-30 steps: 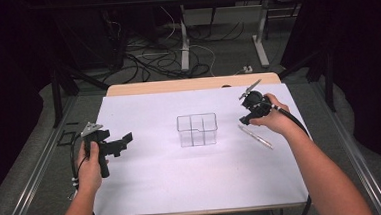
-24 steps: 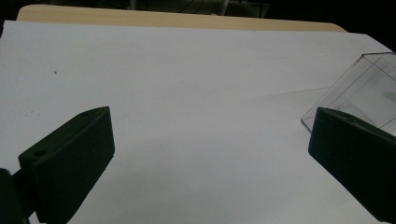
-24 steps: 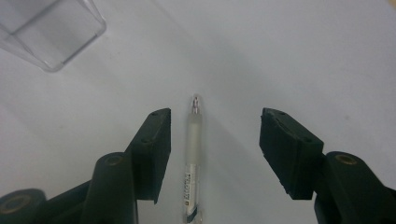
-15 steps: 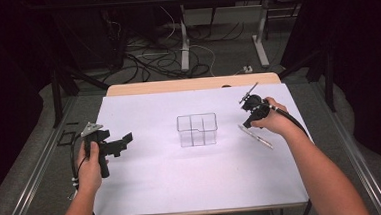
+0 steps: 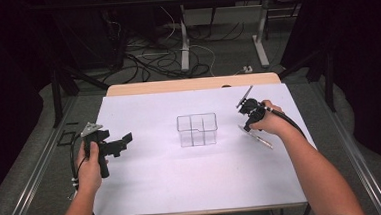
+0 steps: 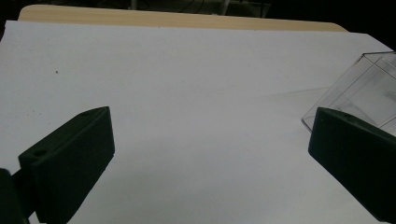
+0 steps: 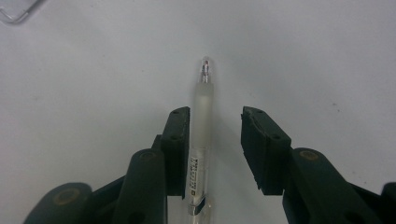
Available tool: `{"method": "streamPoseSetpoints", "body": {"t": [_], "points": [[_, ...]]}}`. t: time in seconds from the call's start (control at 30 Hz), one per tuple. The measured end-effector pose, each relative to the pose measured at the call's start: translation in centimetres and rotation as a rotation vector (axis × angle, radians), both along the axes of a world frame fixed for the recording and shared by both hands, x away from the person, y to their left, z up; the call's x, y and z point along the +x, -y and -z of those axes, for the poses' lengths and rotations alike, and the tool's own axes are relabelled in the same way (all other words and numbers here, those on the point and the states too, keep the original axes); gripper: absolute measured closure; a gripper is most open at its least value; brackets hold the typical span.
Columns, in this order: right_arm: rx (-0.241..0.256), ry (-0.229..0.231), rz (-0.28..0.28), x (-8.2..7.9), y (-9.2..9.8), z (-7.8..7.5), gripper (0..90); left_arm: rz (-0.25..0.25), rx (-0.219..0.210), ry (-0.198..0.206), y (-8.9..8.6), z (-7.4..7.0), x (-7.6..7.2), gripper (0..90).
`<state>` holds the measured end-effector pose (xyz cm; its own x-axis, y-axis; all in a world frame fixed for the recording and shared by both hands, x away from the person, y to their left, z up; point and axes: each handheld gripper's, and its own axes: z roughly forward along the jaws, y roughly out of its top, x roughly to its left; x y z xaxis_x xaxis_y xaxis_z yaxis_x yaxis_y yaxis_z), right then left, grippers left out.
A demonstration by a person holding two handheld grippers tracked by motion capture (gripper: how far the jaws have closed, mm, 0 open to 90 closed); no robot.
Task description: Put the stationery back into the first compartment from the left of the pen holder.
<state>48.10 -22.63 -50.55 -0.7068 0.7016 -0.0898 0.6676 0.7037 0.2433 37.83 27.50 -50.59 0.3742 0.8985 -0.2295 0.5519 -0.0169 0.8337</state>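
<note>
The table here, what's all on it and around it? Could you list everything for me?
Table: one, white top with a wooden far edge, centre of the high view.
Clear box: one, see-through with dividers inside, middle of the table.
Pen: one, clear frosted barrel, lying flat on the table right of the box, between the right gripper's open jaws.
Cables: several, black and white, on the floor beyond the table.
Left gripper: one, black, jaws wide apart, held above the table's left side.
Right gripper: one, black, lowered around the pen, not closed on it.
Forearms: two, coming in from the bottom.
</note>
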Motion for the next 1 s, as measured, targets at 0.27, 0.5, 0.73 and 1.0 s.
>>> {"method": "streamPoseSetpoints", "body": {"t": [0.27, 0.5, 0.73, 1.0], "points": [[-0.025, -0.013, -0.019, 0.2, -0.4, 0.9, 64.9, 0.000, 0.001, -0.004, -0.1, 0.0, 0.0, 0.3], [-0.041, -0.032, -0.036, 0.4, -0.8, 1.4, 67.8, 0.000, 0.002, -0.002, 0.0, 0.0, 0.0, 0.3], [-0.047, -0.046, -0.042, 0.5, -0.8, 1.7, 70.6, 0.001, 0.004, -0.006, -0.1, 0.0, 0.0, 0.3], [-0.035, -0.064, -0.042, 0.6, -0.8, 1.8, 77.9, 0.000, 0.003, -0.006, -0.1, 0.0, -0.1, 0.3]]}}
